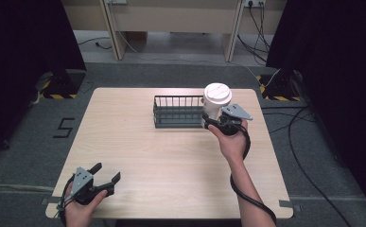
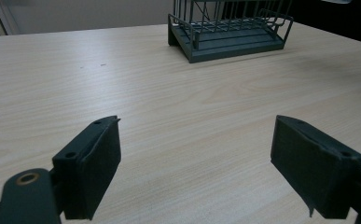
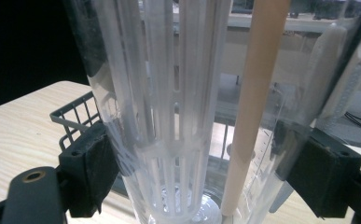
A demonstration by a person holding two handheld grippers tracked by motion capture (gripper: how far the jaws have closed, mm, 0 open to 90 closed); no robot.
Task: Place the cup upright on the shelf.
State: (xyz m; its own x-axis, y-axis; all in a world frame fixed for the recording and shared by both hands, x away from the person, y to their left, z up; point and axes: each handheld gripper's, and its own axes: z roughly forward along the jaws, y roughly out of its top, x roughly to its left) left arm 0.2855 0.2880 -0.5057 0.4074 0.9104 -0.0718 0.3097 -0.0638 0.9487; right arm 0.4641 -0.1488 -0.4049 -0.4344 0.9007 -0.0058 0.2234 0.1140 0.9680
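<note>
your right gripper (image 1: pixel 217 124) squeezes the see-through cup (image 1: pixel 216 105) with the white lid, right by the basket (image 1: pixel 177 112); your left gripper (image 1: pixel 106 178) is wide open with nothing in it

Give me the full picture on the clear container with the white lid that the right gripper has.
The clear container looks like see-through plastic, capped with a round white lid. Inside stand a white slotted insert and a beige rod. It is upright, lifted at the right end of the dark wire basket, whether over or beside it is unclear. The right gripper pinches it, a pad pressed on each side.
</note>
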